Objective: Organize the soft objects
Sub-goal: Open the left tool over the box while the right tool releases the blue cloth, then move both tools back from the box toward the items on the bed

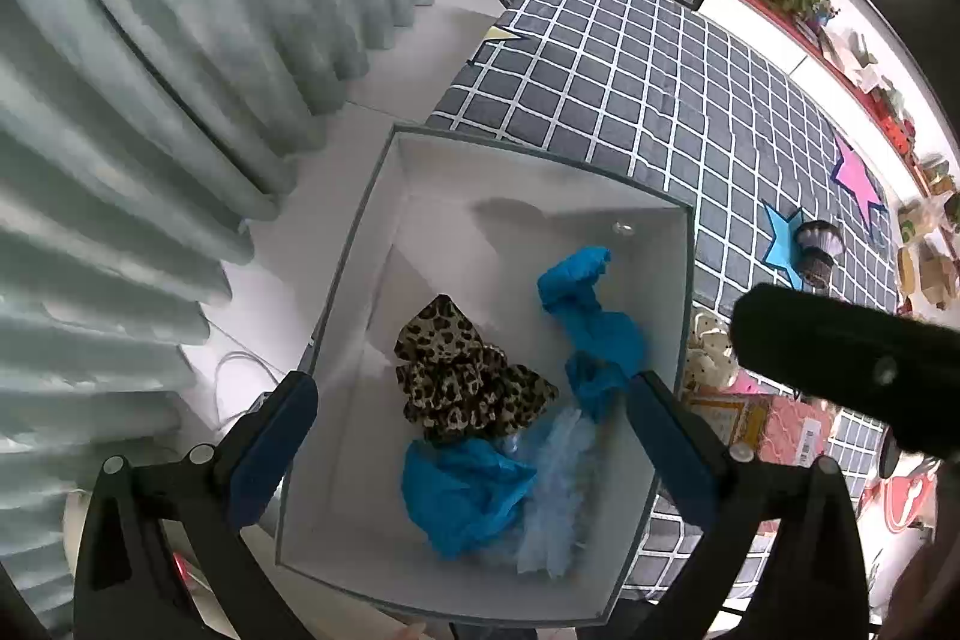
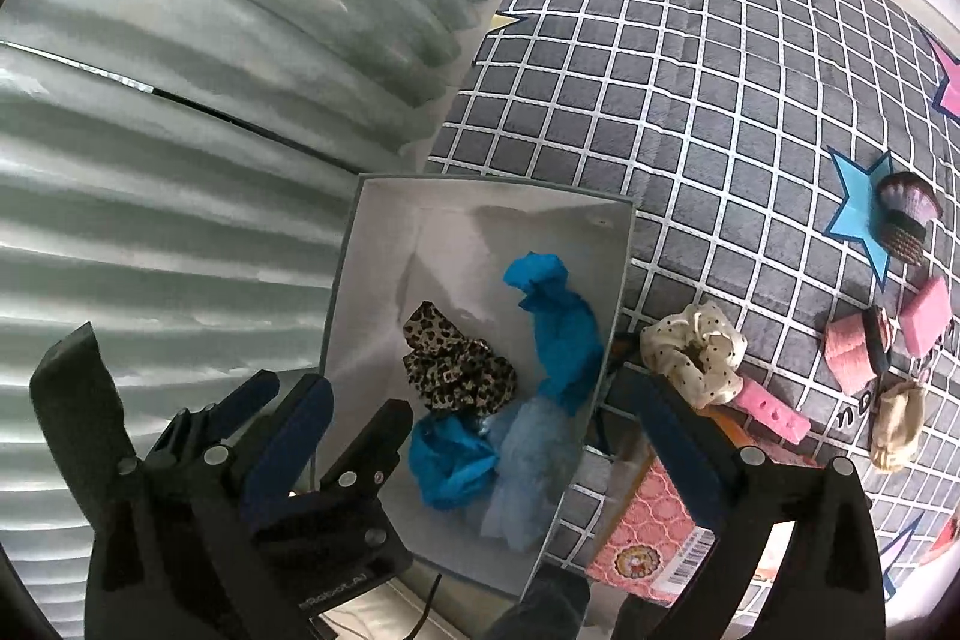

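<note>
Both tongs, left tongs point(image 1: 471, 436) and right tongs point(image 2: 480, 436), are hanging apart and empty over the box point(image 1: 360, 244), which is holding the leopard scrunchie point(image 1: 468, 376) and blue pieces; right of them, the dotted scrunchie point(image 2: 696, 352) and probably other soft bits are waiting on the bed point(image 2: 690, 100).

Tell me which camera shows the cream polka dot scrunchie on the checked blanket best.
The right wrist view: the cream polka dot scrunchie lies whole and unblocked on the checked blanket, just right of the white box. The left wrist view shows only a sliver of it between the box wall and the other hand-held gripper's dark body.
</note>
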`<act>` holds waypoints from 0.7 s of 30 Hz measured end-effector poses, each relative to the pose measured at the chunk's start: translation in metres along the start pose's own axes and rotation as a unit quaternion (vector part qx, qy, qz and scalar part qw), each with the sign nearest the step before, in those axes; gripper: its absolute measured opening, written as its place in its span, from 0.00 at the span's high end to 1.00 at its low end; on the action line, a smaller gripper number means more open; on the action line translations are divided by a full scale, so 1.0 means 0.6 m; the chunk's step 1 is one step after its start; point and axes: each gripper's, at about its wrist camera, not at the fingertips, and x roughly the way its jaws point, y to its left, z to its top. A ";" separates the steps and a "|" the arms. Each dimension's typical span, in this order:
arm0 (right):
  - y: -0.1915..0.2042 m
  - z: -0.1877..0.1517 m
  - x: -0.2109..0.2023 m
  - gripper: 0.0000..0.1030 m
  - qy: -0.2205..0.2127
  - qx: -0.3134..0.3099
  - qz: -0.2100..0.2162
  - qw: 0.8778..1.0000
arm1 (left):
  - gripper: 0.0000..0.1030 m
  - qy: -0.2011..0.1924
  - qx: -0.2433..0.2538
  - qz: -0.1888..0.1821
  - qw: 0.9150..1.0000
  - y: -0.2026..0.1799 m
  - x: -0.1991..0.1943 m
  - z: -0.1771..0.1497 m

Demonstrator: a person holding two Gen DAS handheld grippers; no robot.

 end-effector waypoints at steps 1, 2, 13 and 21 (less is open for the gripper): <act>-0.002 -0.002 -0.003 0.01 -0.002 0.001 0.001 1.000 | 0.00 0.000 0.001 0.001 1.000 -0.003 -0.002 0.000; -0.004 -0.003 -0.007 0.01 -0.005 0.003 0.002 1.000 | 0.00 -0.001 0.003 0.002 1.000 -0.005 -0.003 -0.001; -0.061 -0.029 -0.065 0.01 -0.035 0.032 0.030 0.998 | 0.00 0.010 0.013 -0.040 0.999 -0.040 -0.029 -0.006; -0.225 -0.067 -0.151 0.01 -0.076 0.109 0.003 0.991 | 0.00 0.011 0.058 -0.089 0.994 -0.125 -0.058 0.005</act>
